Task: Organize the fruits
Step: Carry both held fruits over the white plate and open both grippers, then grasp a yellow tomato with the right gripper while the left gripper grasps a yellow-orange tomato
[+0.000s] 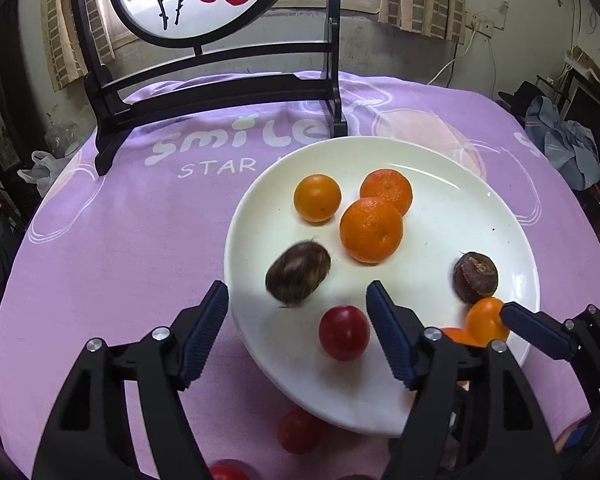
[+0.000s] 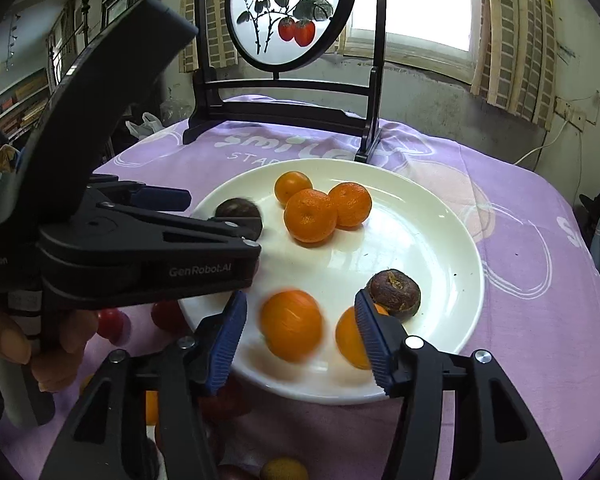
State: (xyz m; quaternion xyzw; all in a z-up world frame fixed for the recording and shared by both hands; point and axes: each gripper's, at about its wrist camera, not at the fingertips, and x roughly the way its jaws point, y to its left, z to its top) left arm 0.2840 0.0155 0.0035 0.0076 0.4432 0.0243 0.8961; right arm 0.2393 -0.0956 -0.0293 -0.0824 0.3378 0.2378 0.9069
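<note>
A white plate [image 1: 440, 168] on the purple cloth holds three oranges at the back [image 1: 371, 229], a blurred brown fruit [image 1: 298, 273] near its left rim, a red fruit [image 1: 344, 333], a second brown fruit [image 1: 475, 277] and small oranges at the right rim. My left gripper [image 1: 296, 300] is open above the plate's near edge, empty. My right gripper [image 2: 300, 316] is open over the plate [image 2: 440, 240], with a blurred orange [image 2: 292, 325] between its fingers and another orange [image 2: 354, 338] beside the right finger. The second brown fruit [image 2: 396, 293] lies just beyond.
A black wooden stand with a round persimmon painting [image 1: 220, 92] stands at the table's back. Red fruits [image 1: 298, 430] lie on the cloth by the plate's near edge, others [image 2: 110, 322] to its left. The left gripper's body [image 2: 140, 248] crosses the right wrist view.
</note>
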